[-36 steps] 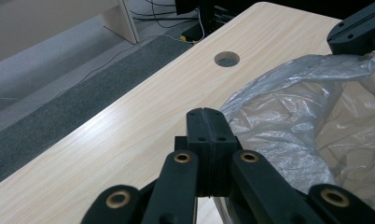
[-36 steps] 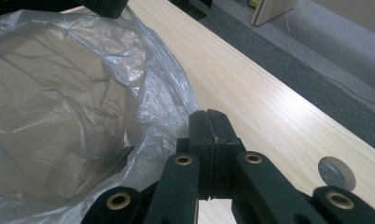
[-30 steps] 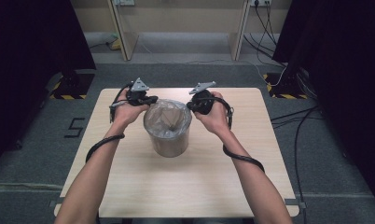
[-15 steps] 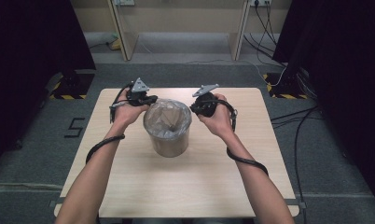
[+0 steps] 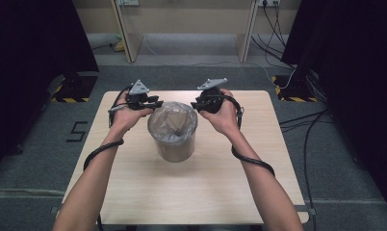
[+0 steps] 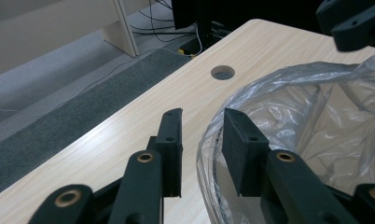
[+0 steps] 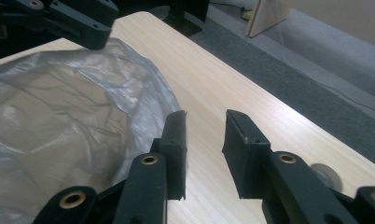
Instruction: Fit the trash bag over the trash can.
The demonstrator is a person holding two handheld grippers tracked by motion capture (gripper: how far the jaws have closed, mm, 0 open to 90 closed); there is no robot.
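Plastic liner rim between left claw jaws

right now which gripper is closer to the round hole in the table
Right. The right gripper sits beside the hole, at the bin rim's right; the left gripper is across the bin.

We see grey carpet underfoot. Black curtains flank us. Ahead stands a pale wooden desk, cables beside it.
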